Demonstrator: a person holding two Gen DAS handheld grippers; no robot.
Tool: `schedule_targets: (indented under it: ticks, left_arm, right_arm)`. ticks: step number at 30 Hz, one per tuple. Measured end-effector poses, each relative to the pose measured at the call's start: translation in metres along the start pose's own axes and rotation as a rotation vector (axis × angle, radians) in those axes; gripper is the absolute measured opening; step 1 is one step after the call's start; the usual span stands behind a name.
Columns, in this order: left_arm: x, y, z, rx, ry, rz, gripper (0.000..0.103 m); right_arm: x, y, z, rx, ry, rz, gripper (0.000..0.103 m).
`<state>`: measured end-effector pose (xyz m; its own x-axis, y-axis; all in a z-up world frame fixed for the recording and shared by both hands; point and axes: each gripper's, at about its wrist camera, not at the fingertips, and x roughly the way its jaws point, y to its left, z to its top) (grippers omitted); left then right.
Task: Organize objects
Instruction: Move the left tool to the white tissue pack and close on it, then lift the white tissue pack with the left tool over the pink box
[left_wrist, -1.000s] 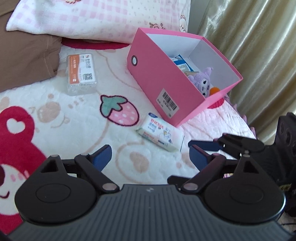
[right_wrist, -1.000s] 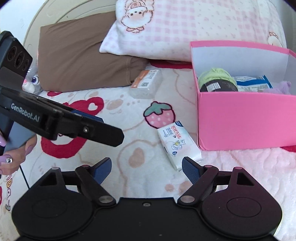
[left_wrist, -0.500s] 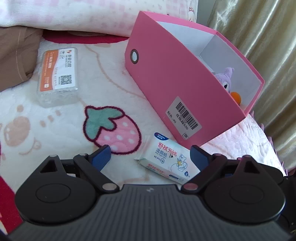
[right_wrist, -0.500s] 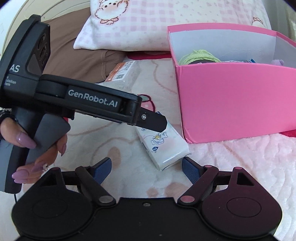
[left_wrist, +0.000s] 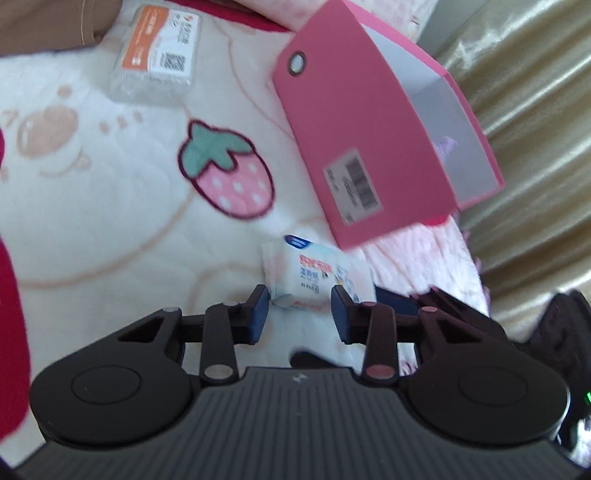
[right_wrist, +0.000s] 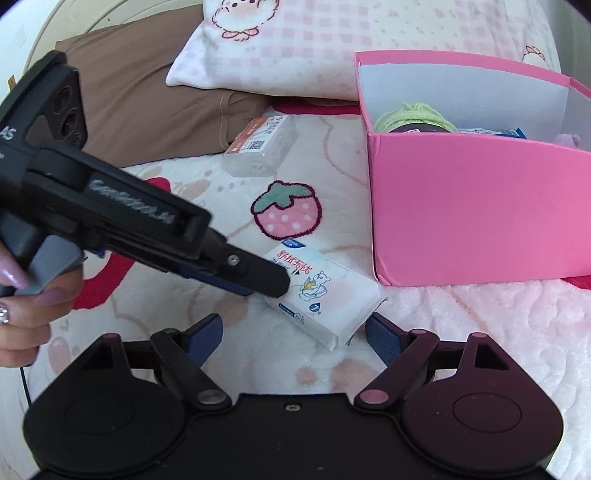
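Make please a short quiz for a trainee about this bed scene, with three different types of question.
1. True or false: the pink box is empty.
2. What lies between the fingers of the left gripper? A) tissue pack B) spoon C) phone
3. Fill in: the clear box with an orange label lies near the ____ pillow.

Key: 1 false, green yarn is inside. 2 A; those fingers are closing on it. 3 brown.

Left hand-held gripper (right_wrist: 284, 286) closing on tissue pack (right_wrist: 321, 295), pink box (right_wrist: 476, 206) beside, blanket (right_wrist: 480, 332) beneath
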<state>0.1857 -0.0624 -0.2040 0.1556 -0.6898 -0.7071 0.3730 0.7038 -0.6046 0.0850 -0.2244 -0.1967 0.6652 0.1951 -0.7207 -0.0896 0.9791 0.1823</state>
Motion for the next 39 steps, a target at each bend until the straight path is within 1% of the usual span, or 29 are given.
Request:
schedule_targets:
  ticks: [1, 3, 4, 6, 8, 10, 11, 12, 13, 14, 15, 16, 17, 18, 21, 25, 26, 27, 29, 33, 34, 36, 39]
  left_arm:
    - [-0.002, -0.003, -0.004, 0.007, 0.006, 0.010, 0.036]
    - [-0.002, -0.009, -0.008, 0.011, 0.001, 0.082, 0.036]
    - [-0.002, -0.010, -0.009, 0.009, -0.007, 0.113, 0.036]
    - [-0.002, -0.008, -0.007, -0.016, -0.043, 0.144, 0.036]
    - [-0.001, -0.002, -0.003, -0.060, -0.064, 0.140, 0.037]
    - [0.003, 0.003, 0.001, -0.093, -0.052, 0.115, 0.036]
    - [0.006, 0.003, 0.003, -0.105, -0.049, 0.103, 0.034]
    - [0.008, 0.003, 0.003, -0.121, -0.051, 0.093, 0.029]
    - [0.010, 0.002, 0.003, -0.134, -0.049, 0.081, 0.028]
    - [0.011, 0.000, 0.003, -0.148, -0.048, 0.086, 0.028]
    - [0.012, -0.001, 0.001, -0.181, -0.036, 0.094, 0.027]
    - [0.014, 0.001, 0.000, -0.247, 0.004, 0.095, 0.027]
    - [0.016, 0.006, -0.003, -0.347, 0.055, 0.078, 0.027]
    - [0.015, 0.010, -0.005, -0.410, 0.071, 0.076, 0.028]
    - [0.010, 0.011, -0.007, -0.405, 0.049, 0.069, 0.027]
    - [0.012, 0.008, -0.012, -0.367, 0.009, 0.083, 0.027]
    - [0.012, 0.007, -0.013, -0.355, -0.002, 0.087, 0.027]
    - [0.011, 0.005, -0.014, -0.345, -0.012, 0.091, 0.027]
    - [0.011, 0.002, -0.016, -0.319, -0.029, 0.096, 0.027]
    - [0.010, -0.008, -0.019, -0.255, -0.047, 0.112, 0.027]
    - [0.009, -0.012, -0.021, -0.239, -0.051, 0.119, 0.027]
    - [0.006, -0.023, -0.024, -0.201, -0.066, 0.145, 0.030]
    - [-0.002, -0.038, -0.031, -0.123, -0.084, 0.193, 0.030]
  right_arm:
    - [0.000, -0.002, 0.000, 0.006, 0.003, 0.004, 0.089]
    - [0.000, -0.007, 0.000, 0.031, 0.005, 0.027, 0.088]
    - [0.001, -0.009, 0.000, 0.041, 0.008, 0.032, 0.088]
    - [0.003, -0.011, -0.002, 0.050, 0.012, 0.032, 0.088]
    - [0.003, -0.011, -0.005, 0.047, 0.007, 0.029, 0.089]
    - [0.002, -0.007, -0.007, 0.022, 0.009, 0.018, 0.089]
    - [0.002, -0.004, -0.006, 0.009, 0.014, 0.010, 0.089]
    - [0.000, -0.003, -0.008, -0.005, 0.019, -0.001, 0.089]
    - [0.000, -0.001, -0.008, -0.018, 0.026, -0.008, 0.089]
    - [-0.001, 0.000, -0.009, -0.024, 0.032, -0.014, 0.089]
    - [0.000, 0.001, -0.009, -0.024, 0.033, -0.026, 0.089]
    - [0.001, 0.001, -0.009, -0.019, 0.034, -0.034, 0.089]
    - [0.002, 0.000, -0.009, -0.016, 0.036, -0.042, 0.089]
    - [0.002, 0.000, -0.008, -0.013, 0.036, -0.049, 0.092]
    - [0.004, -0.002, -0.008, -0.006, 0.044, -0.039, 0.093]
    - [0.007, 0.006, -0.011, -0.071, 0.054, -0.072, 0.092]
    - [0.008, 0.007, -0.012, -0.081, 0.054, -0.081, 0.091]
    - [0.008, 0.008, -0.013, -0.093, 0.053, -0.097, 0.086]
    - [0.006, 0.012, -0.013, -0.127, 0.056, -0.112, 0.084]
    - [0.003, 0.011, -0.013, -0.120, 0.049, -0.108, 0.083]
    - [0.002, 0.012, -0.014, -0.125, 0.046, -0.108, 0.083]
    - [-0.001, 0.012, -0.015, -0.124, 0.036, -0.095, 0.083]
    - [-0.007, 0.015, -0.013, -0.133, 0.038, -0.075, 0.083]
